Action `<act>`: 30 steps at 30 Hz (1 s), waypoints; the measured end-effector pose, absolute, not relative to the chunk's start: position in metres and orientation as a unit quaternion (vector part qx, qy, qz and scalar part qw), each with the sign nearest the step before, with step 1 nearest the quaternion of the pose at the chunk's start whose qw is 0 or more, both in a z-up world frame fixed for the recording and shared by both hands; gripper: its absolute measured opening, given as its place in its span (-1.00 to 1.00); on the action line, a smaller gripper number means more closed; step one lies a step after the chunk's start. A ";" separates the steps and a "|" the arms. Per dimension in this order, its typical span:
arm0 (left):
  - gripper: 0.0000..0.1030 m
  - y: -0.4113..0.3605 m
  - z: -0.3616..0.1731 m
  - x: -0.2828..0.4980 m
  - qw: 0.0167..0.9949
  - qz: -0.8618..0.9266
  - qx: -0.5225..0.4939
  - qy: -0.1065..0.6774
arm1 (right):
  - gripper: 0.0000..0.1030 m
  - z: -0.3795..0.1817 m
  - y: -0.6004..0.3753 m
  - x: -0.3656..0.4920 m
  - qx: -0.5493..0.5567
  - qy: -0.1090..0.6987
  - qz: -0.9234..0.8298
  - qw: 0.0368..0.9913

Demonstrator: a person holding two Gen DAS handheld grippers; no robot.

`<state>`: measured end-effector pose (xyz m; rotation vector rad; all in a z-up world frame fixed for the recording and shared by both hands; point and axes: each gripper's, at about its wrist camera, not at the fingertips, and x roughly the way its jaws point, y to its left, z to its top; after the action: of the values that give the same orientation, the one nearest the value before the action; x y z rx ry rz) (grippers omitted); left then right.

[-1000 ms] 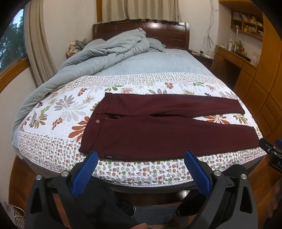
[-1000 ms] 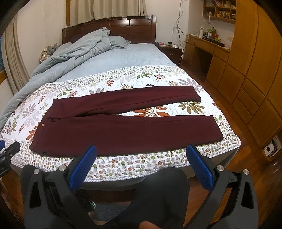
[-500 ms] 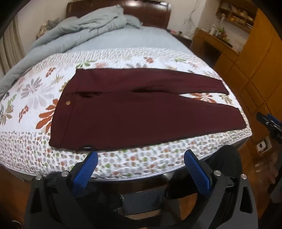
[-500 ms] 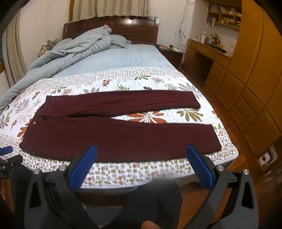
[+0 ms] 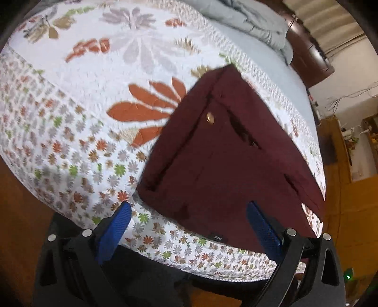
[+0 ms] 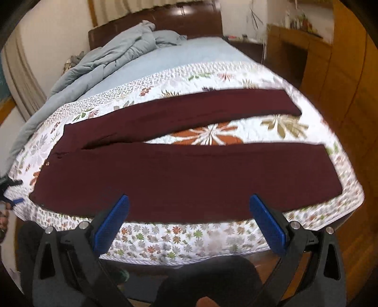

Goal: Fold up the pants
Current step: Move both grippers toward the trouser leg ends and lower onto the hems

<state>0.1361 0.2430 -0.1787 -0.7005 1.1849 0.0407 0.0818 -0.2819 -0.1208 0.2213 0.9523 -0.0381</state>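
Both wrist views were evenly lit by soft indoor light, source not visible, no hard shadows. Heavy fisheye: the quilt (image 5: 70,99) bulged like a dome, black vignette filled the corners. Left view was tilted and motion-blurred, with floral print smeared and the pants (image 5: 226,160) soft at the edges. Right view had streaky blur along the quilt's right edge and the wardrobe (image 6: 342,78). Glare sat on the headboard (image 6: 189,14). The blue pads (image 6: 111,222) stayed sharp.

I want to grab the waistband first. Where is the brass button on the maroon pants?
In the left wrist view the brass button sits near the waistband of the maroon pants, just right of the large orange flower on the white floral quilt.
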 end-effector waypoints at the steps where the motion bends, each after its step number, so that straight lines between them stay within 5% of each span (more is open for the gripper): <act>1: 0.91 0.240 -0.181 0.138 0.772 0.018 -0.323 0.548 | 0.96 -0.126 -0.283 0.083 0.114 0.464 -0.015 0.878; 11: 0.91 0.218 -0.237 0.167 0.747 0.057 -0.212 0.627 | 0.96 -0.170 -0.310 0.105 0.184 0.500 0.016 0.846; 20: 0.92 0.222 -0.243 0.170 0.739 0.058 -0.202 0.640 | 0.95 -0.221 -0.356 0.120 0.135 0.549 0.015 0.825; 30: 0.91 0.217 -0.144 0.262 0.844 -0.065 -0.146 0.512 | 0.95 -0.193 -0.394 0.162 0.207 0.545 0.073 0.809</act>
<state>0.2623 0.2174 -0.1441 -0.3078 1.0809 -0.1369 0.1620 -0.3940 -0.1929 0.4426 1.1646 0.1552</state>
